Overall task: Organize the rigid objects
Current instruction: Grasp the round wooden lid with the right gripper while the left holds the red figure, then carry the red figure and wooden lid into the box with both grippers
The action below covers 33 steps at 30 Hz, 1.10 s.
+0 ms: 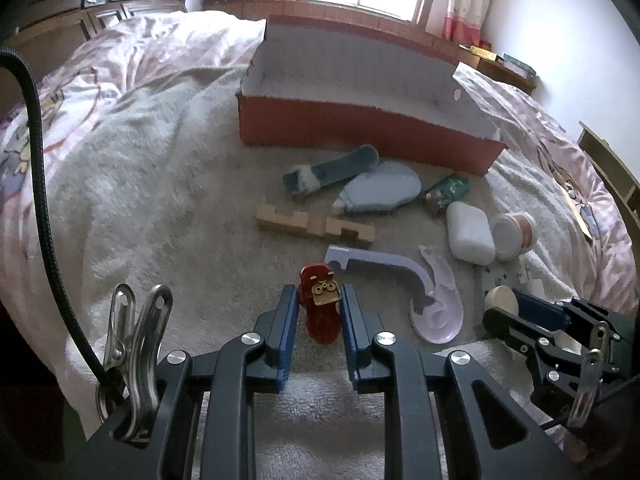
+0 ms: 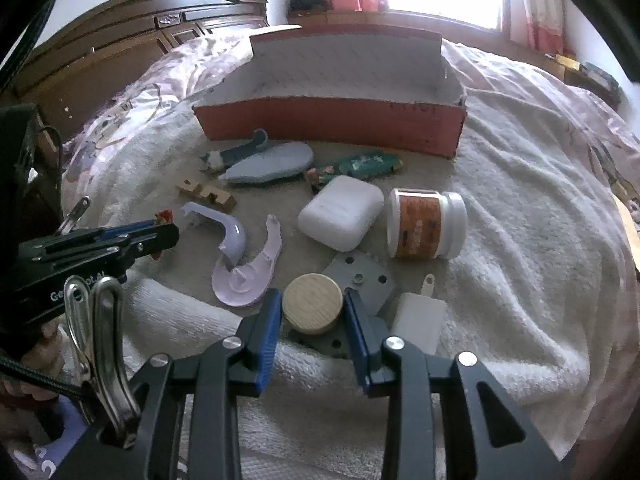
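My left gripper is shut on a red toy with a gold face, low over the towel. My right gripper is shut on a round wooden disc; the disc also shows in the left wrist view. An open red cardboard box with a white inside stands at the back and appears empty; it also shows in the right wrist view. Loose objects lie between the grippers and the box.
On the white towel lie a white case, an orange-labelled jar, a wooden block, a lilac hook, a pink curved piece, a pale blue oval, a grey plate, and a green packet.
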Motion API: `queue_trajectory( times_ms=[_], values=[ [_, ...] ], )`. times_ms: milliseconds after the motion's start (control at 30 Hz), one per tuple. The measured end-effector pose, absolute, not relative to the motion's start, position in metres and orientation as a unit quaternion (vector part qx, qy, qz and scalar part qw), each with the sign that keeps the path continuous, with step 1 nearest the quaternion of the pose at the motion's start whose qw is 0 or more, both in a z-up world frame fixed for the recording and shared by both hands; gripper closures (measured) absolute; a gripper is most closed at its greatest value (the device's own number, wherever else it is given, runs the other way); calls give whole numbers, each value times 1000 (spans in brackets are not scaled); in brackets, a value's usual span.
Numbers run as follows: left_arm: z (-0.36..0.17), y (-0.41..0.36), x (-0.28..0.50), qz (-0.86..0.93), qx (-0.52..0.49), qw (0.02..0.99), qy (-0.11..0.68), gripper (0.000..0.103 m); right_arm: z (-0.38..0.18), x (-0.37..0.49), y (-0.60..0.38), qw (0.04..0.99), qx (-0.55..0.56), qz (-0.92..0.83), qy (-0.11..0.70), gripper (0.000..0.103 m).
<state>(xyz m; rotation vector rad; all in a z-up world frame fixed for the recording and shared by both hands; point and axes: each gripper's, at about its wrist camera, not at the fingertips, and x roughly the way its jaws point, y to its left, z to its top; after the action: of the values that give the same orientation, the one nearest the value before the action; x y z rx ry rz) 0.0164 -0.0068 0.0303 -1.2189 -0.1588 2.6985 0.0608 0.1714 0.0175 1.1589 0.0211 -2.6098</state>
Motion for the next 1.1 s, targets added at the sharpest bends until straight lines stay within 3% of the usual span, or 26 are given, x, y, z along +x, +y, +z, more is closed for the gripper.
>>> queue_trajectory(
  times_ms=[733, 1100],
  values=[
    [53, 14, 6, 903, -402, 151, -7, 81, 30, 55, 187, 146, 359, -920, -58, 70],
    [60, 15, -12, 912, -380, 146, -55, 81, 60, 41, 184, 165, 354, -921, 3, 70]
  ],
)
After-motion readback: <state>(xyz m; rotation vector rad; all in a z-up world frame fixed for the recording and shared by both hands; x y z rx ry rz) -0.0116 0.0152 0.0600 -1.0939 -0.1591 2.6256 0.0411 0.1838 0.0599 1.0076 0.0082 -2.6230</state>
